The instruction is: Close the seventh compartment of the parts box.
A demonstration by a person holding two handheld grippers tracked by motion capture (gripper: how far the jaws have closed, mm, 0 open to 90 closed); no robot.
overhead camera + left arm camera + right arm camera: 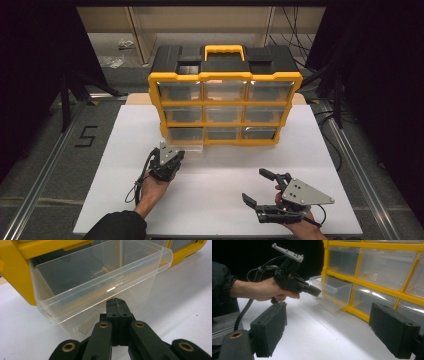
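High view: your left gripper (172, 156) is clenched just before the cabinet's (225, 107) pulled-out bottom-left drawer (100, 287); your right gripper (258, 186) gapes, well apart.

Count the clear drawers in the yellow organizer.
9, in a three-by-three grid in the yellow plastic organizer. Eight are shut; the clear plastic bottom-left drawer is pulled out toward the left gripper. None seem hidden.

We list this as a lab or test bay: a white table (215, 200) on grey carpet between metal floor rails (45, 165), black curtains (30, 75) at both sides, loose cables (295, 30) at the back, and a taped number five (86, 136) on the floor.
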